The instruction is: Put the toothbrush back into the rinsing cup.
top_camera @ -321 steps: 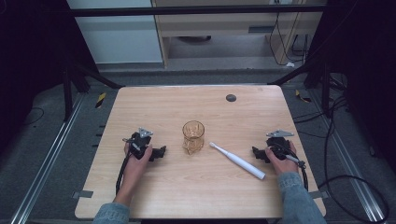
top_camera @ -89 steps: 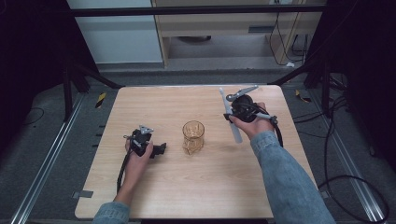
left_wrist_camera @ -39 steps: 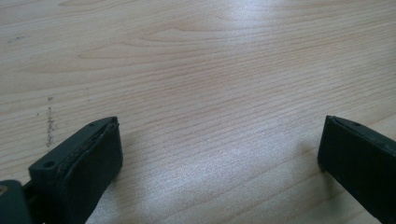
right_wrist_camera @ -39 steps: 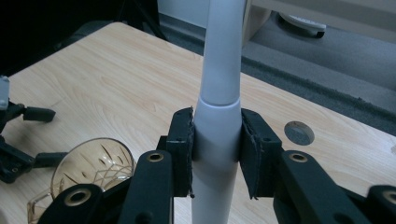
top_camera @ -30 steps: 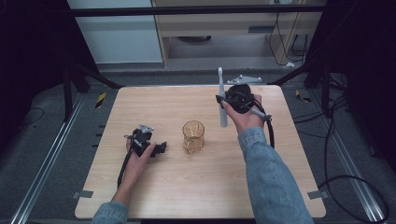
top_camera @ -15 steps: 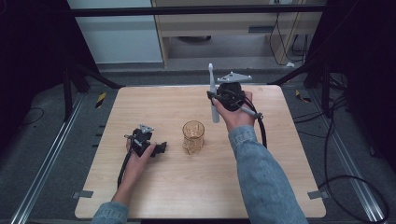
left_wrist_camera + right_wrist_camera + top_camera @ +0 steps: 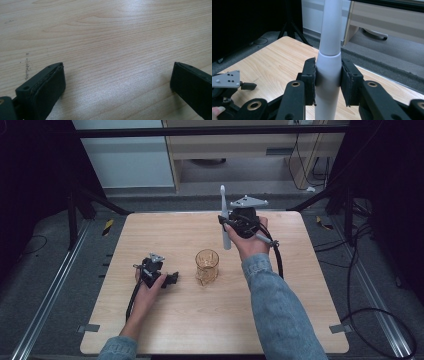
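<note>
The table [image 7: 190, 320] is matt pale wood, the toothbrush [image 7: 328, 67] smooth white plastic, the cup [image 7: 207, 266] clear amber.

White electric toothbrush [image 7: 225, 222] between black pads [image 7: 310, 81]; beside it an amber, see-through cup [image 7: 207, 265] on the pale wood-grain table [image 7: 170, 320]. Blue denim sleeve [image 7: 280, 315] near the cup; left gripper [image 7: 172, 279] black too.

toothbrush [image 7: 328, 62] head beyond top edge

No readable text, label or number anywhere.
</note>
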`<act>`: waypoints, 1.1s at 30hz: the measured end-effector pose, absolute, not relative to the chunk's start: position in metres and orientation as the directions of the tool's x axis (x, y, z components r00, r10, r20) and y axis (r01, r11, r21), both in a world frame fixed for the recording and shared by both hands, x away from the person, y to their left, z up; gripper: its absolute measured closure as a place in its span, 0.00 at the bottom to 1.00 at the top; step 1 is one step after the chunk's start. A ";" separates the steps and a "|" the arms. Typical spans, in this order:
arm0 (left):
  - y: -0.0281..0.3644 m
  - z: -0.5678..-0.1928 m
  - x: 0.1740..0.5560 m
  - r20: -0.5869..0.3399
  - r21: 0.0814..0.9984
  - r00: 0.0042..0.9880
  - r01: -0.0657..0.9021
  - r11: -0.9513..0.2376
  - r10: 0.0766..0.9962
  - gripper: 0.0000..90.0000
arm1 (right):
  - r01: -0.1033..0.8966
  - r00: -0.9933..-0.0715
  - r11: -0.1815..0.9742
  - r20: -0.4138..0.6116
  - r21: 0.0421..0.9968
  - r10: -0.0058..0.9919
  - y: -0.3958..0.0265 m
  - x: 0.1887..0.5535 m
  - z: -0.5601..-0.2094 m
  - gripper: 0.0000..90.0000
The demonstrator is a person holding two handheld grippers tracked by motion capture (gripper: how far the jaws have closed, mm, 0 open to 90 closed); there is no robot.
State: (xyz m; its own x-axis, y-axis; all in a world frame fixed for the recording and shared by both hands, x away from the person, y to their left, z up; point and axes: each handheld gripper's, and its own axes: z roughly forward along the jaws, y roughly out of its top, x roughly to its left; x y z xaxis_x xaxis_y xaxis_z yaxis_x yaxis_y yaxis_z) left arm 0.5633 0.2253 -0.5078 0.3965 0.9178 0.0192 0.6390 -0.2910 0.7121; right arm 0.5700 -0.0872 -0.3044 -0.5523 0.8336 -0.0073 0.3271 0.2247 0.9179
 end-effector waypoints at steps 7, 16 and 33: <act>0.225 -0.508 0.563 0.019 0.712 0.397 0.639 -0.291 0.918 0.00 | 0.311 -0.563 0.236 -0.021 0.921 0.826 -0.081 0.567 -0.299 0.75; 0.225 -0.508 0.564 0.017 0.715 0.393 0.638 -0.286 0.919 0.00 | 0.282 -0.578 0.236 -0.031 0.930 0.815 -0.075 0.564 -0.290 0.75; 0.225 -0.508 0.564 0.017 0.714 0.392 0.639 -0.285 0.920 0.00 | 0.269 -0.628 0.251 -0.028 0.930 0.778 -0.052 0.555 -0.296 0.75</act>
